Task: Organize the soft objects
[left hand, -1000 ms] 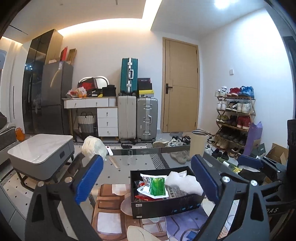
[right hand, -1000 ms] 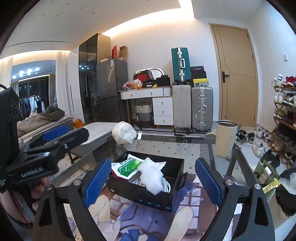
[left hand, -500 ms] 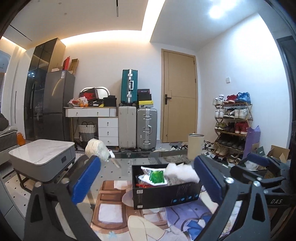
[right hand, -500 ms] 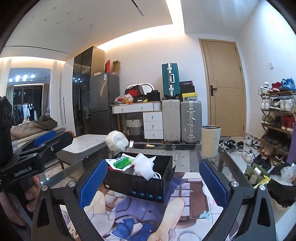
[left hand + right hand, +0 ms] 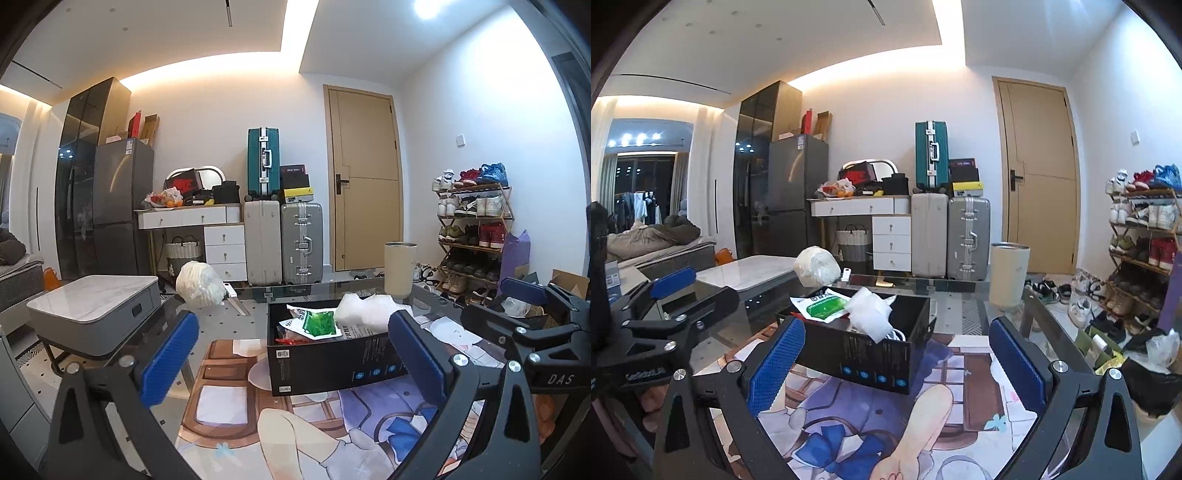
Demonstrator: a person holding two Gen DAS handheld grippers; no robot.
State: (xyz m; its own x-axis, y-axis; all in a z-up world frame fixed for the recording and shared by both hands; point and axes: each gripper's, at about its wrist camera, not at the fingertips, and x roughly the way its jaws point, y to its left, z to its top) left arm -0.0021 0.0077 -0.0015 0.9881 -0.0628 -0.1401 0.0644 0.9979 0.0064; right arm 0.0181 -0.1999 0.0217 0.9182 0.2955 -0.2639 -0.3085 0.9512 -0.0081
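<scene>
Box [image 5: 332, 354] of soft packets lies straight ahead of both wide-open, empty grippers, left gripper [image 5: 291, 354] and right gripper [image 5: 897, 354], seemingly slightly nearer the left.

Glass table [image 5: 255, 321] carries printed mat [image 5: 229, 402], black box [image 5: 332, 365], white bundle [image 5: 199, 284].

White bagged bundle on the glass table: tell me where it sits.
The white bagged bundle sits at the glass table's far left, behind the black box, beside a small white tool.

Box [image 5: 332, 363] on mat [image 5: 236, 402], packet [image 5: 317, 323] and wrap [image 5: 364, 312] inside, bag [image 5: 199, 284] behind-left, cup [image 5: 400, 269] behind-right
</scene>
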